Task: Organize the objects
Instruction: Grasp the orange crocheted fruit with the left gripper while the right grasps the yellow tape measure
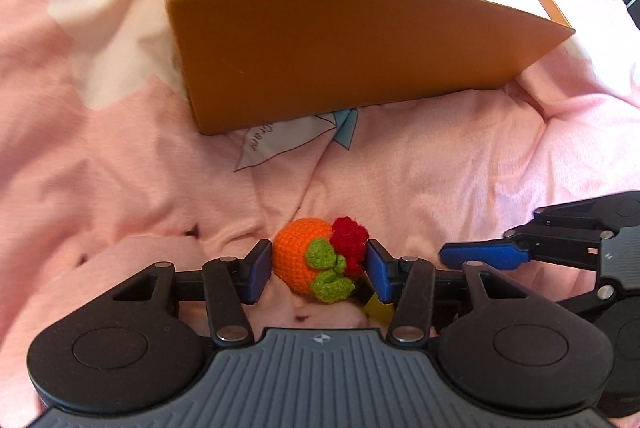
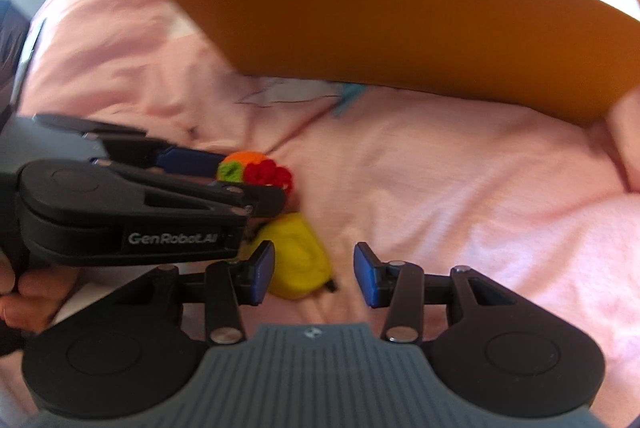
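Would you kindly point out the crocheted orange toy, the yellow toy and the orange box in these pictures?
crocheted orange toy [image 1: 296, 260]: left wrist view, on its orange knitted body.
yellow toy [image 2: 298, 260]: right wrist view, on the middle of its yellow surface.
orange box [image 1: 340, 48]: left wrist view, on its near outer wall.

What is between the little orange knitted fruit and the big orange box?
Only rumpled pink blanket, with a white and blue printed patch on it near the orange cardboard box. The left wrist view shows this beyond the orange crocheted fruit.

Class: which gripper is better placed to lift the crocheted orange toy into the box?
Left. The left gripper brackets the toy; the right gripper is open beside a yellow toy.
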